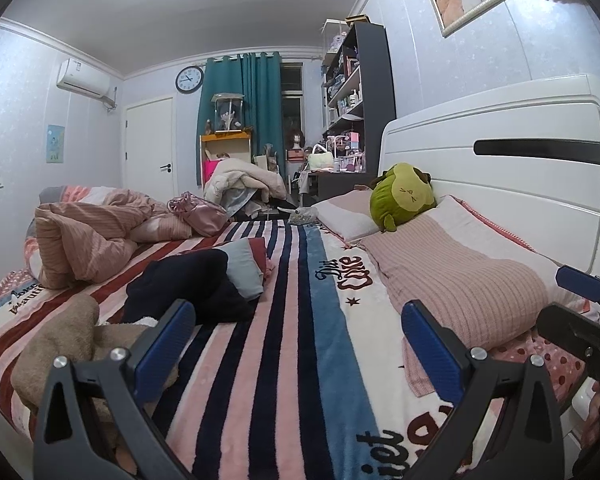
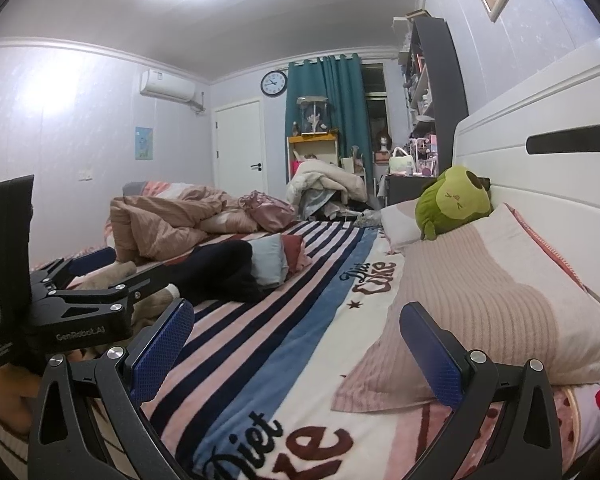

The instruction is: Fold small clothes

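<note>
A pile of small clothes lies on the striped blanket (image 1: pixel 300 360): a dark navy garment (image 1: pixel 188 288), a folded light blue piece (image 1: pixel 246 266) with a red one (image 1: pixel 260 250) behind it, and a tan fleece garment (image 1: pixel 60 340) nearest me. My left gripper (image 1: pixel 300 344) hangs open over the blanket, its left finger beside the tan garment, holding nothing. My right gripper (image 2: pixel 298 346) is open too, empty, further right near the pillow. The right wrist view shows the navy garment (image 2: pixel 220 268), the tan one (image 2: pixel 108 274) and the left gripper (image 2: pixel 128 266) above that pile.
A pillow under a pink knit cover (image 1: pixel 452 280) lies along the white headboard (image 1: pixel 500 152), with a green plush toy (image 1: pixel 404 196). A crumpled pink duvet (image 1: pixel 88 236) and a pink bag (image 1: pixel 196 210) sit at the far left. Shelves and a desk stand beyond the bed.
</note>
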Demonstrator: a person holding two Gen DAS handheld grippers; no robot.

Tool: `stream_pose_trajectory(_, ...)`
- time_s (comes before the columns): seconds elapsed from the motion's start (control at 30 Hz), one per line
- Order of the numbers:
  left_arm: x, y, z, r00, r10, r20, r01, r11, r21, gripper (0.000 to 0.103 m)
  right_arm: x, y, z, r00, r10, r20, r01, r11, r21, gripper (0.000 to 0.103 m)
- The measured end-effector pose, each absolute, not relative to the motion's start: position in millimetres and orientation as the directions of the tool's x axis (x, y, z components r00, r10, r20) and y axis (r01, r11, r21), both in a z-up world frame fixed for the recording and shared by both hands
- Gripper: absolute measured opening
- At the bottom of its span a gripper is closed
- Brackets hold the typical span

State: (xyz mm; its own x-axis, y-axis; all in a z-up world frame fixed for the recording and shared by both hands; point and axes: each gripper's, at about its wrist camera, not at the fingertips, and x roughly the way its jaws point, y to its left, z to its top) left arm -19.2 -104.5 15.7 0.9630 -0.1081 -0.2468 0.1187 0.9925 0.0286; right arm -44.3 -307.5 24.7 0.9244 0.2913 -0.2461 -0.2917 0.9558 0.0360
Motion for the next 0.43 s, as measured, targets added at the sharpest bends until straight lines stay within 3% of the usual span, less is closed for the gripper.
stream_pose_trajectory(0.43,-18.5,-103.1,14.8,0.959,-0.125,-0.255,0.136,0.990,0.026,0.102,-46.3,-306.4,26.2,0.926,0.290,-0.242,-0.291,0.956,0.036,0.103)
